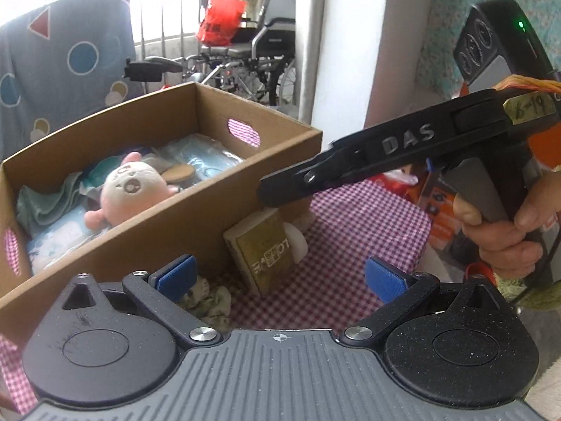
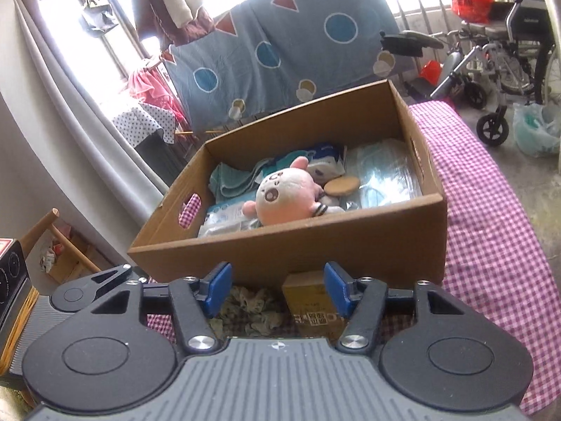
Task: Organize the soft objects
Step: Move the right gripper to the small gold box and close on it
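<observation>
A cardboard box stands on a pink checked tablecloth. It holds a pink plush toy, a teal towel and several soft plastic packs. In front of the box lie a crumpled greenish cloth and a gold pack. My left gripper is open, low over both. My right gripper is open, the cloth and pack below its blue pads, untouched. Seen from the left wrist, the right gripper reaches in above the pack, held by a hand.
A blue patterned blanket hangs behind the box. A wheelchair and a red bag stand beyond the table. The tablecloth drops off at the right edge. A wooden chair stands at the left.
</observation>
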The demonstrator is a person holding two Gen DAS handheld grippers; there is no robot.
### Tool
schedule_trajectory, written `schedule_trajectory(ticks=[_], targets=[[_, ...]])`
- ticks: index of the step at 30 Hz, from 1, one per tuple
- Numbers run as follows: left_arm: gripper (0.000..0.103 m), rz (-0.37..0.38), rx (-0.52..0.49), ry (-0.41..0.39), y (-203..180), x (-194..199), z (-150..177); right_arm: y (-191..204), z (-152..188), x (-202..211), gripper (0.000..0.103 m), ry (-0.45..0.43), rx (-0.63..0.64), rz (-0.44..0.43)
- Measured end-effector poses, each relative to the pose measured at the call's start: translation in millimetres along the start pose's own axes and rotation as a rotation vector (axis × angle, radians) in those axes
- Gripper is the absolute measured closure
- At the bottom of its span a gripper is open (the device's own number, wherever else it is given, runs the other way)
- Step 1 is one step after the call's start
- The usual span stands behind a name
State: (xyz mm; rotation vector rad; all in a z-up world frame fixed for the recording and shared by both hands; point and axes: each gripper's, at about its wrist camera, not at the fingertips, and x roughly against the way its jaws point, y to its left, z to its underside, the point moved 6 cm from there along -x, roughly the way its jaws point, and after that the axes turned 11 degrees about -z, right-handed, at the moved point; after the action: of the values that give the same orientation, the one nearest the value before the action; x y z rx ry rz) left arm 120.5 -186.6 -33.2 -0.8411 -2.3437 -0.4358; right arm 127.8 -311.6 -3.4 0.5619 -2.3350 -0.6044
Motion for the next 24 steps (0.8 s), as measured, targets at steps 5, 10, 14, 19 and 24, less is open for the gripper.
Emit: schedule_trajectory(ticks=[5, 10, 14, 19, 24], targets=[[0.002, 0.002, -0.055, 0.033, -16.0, -23.5, -1.5, -9.8, 12.2, -14.2, 0.05, 0.024, 0.013, -0.012], [0.002, -0.016, -0.101, 0.051, -24.3, -38.2, -4.2, -17.3, 16.7, -19.0, 0.053, 0.037, 0.019, -0.029], [0.002, -0.011, -0.108, 0.079, -25.2, -47.5, -2.9, -21.6, 17.3, -24.4, 0.058, 0.047, 0.02, -0.05], [0.002, 0.0, -0.091, 0.094, -23.8, -55.4, -2.3, -25.2, 18.3, -27.3, 0.066, 0.044, 0.007, -0.069], [0.002, 0.005, -0.075, 0.088, -22.9, -58.9, -1.9, -29.7, 17.2, -23.6, 0.07, 0.041, -0.038, -0.068]])
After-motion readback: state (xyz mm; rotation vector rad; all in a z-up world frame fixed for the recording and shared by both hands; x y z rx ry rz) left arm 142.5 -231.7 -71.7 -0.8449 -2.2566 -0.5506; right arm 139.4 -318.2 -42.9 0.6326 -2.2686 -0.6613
